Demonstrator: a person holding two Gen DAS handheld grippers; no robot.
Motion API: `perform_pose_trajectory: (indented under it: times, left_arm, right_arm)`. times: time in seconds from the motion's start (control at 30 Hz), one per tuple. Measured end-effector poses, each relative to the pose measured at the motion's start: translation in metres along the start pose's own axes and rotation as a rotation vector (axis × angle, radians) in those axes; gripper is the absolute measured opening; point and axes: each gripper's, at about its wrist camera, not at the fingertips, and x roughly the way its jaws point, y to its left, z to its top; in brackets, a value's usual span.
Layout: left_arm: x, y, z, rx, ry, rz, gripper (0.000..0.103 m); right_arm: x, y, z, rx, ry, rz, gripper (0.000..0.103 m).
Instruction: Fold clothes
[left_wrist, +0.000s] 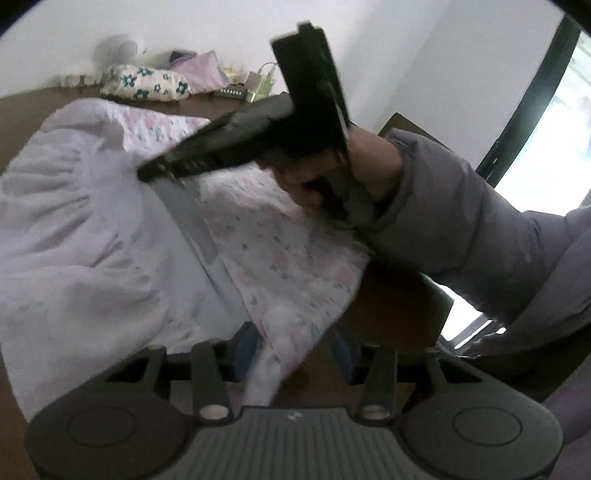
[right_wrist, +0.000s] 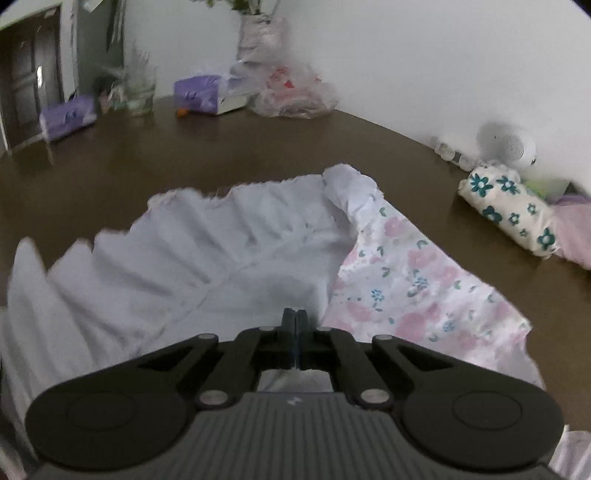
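**Garment half turned, both grippers working over it**

Garment is lying spread across the brown table, its pale ruffled inside showing on one half and the pink floral print on the other. Your right gripper is hovering low over the pale half with its jaws pressed together; no cloth is showing between the tips, so you are likely holding nothing there. Your left gripper is standing wide, with a strip of floral cloth running up between the blue pads; I cannot tell whether it is touching them.

Risk: if you are closing the left now, you may catch only one layer, and the fold will drag crooked. Motion blur suggests you are moving fast, which could bunch the ruffles.

Nearby, a flowered bundle, tissue packs, a plastic bag and a glass vase are crowding the far edge, well apart from the cloth.
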Motion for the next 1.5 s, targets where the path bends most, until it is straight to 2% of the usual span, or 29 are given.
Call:
perform_pose_trajectory:
  times: [0.07,0.13,0.2,0.23,0.4,0.5,0.57,0.63,0.7,0.73,0.8,0.83,0.87,0.93,0.97,1.03,1.07,1.1,1.17,1.2,1.23,1.27,1.37,1.43,1.5]
  left_arm:
    - [-0.001,0.001,0.000,-0.004,0.006,-0.003,0.037]
    - [-0.004,-0.002,0.000,0.001,0.006,0.036,0.034]
    - [-0.011,-0.008,-0.003,0.026,-0.019,0.093,0.035]
    - [-0.014,-0.011,-0.004,0.034,-0.037,0.098,0.036]
    - [-0.010,-0.020,0.007,0.064,-0.106,0.099,0.044]
    - [0.004,-0.018,0.017,0.068,-0.064,0.120,0.045]
    - [0.016,-0.016,0.020,0.073,-0.010,0.164,0.043]
    - [0.017,-0.016,0.021,0.083,-0.001,0.190,0.044]
    - [0.008,-0.022,0.023,0.053,-0.028,0.228,0.042]
    - [0.004,-0.032,0.027,0.063,-0.064,0.221,0.043]
    - [0.002,-0.063,0.036,0.124,-0.154,0.191,0.051]
    - [0.012,-0.084,0.041,0.166,-0.196,0.193,0.063]
    - [0.025,-0.107,0.046,0.206,-0.236,0.201,0.074]
    - [0.067,-0.148,0.053,0.240,-0.225,0.224,0.075]
    - [0.091,-0.162,0.054,0.249,-0.187,0.249,0.072]
    - [0.120,-0.170,0.056,0.222,-0.154,0.353,0.064]
    - [0.132,-0.172,0.056,0.205,-0.141,0.409,0.051]
    - [0.145,-0.175,0.057,0.187,-0.128,0.465,0.044]
    - [0.155,-0.179,0.060,0.179,-0.141,0.540,0.023]
    - [0.156,-0.180,0.060,0.185,-0.151,0.559,0.021]
    - [0.157,-0.180,0.060,0.194,-0.161,0.572,0.017]
    - [0.158,-0.179,0.060,0.204,-0.157,0.583,0.005]
    - [0.162,-0.177,0.058,0.220,-0.114,0.584,0.000]
    - [0.159,-0.178,0.054,0.223,-0.103,0.583,0.000]
    - [0.154,-0.177,0.051,0.208,-0.110,0.575,0.000]
  right_arm:
    - [-0.001,0.001,0.002,-0.007,0.008,0.019,0.001]
    - [-0.009,0.000,0.001,-0.005,0.008,0.039,0.005]
    - [-0.050,-0.015,-0.015,0.041,-0.035,0.072,0.014]
    - [-0.070,-0.021,-0.025,0.064,-0.047,0.086,0.018]
    - [-0.138,-0.027,-0.105,0.195,-0.002,0.112,0.018]
    - [-0.156,-0.018,-0.136,0.281,-0.015,0.103,0.018]
    - [-0.155,-0.009,-0.147,0.297,-0.006,0.058,0.000]
    - [-0.156,0.001,-0.148,0.251,0.013,0.037,0.000]
    - [-0.165,0.004,-0.144,0.220,0.043,0.080,0.000]
    - [-0.171,0.004,-0.141,0.203,0.043,0.098,0.003]
    - [-0.191,-0.015,-0.127,0.195,-0.044,0.093,0.013]
    - [-0.193,-0.029,-0.118,0.200,-0.075,0.073,0.030]
    - [-0.178,-0.045,-0.106,0.209,-0.068,0.028,0.042]
    - [-0.148,-0.075,-0.082,0.226,-0.053,-0.060,0.041]
    - [-0.133,-0.091,-0.069,0.234,-0.046,-0.104,0.041]
    - [-0.101,-0.120,-0.046,0.252,-0.028,-0.171,0.040]
    - [-0.081,-0.130,-0.036,0.264,-0.011,-0.156,0.040]
    - [-0.063,-0.136,-0.030,0.262,0.010,-0.165,0.040]
    - [-0.033,-0.142,-0.022,0.236,0.060,-0.199,0.031]
    - [-0.022,-0.145,-0.020,0.231,0.078,-0.200,0.026]
    - [-0.020,-0.147,-0.022,0.247,0.080,-0.171,0.017]
    - [-0.018,-0.150,-0.024,0.262,0.082,-0.142,0.015]
    - [-0.016,-0.158,-0.027,0.294,0.069,-0.124,0.009]
    - [-0.022,-0.166,-0.031,0.348,0.049,-0.110,0.008]
    - [-0.025,-0.176,-0.035,0.385,0.040,-0.095,0.001]
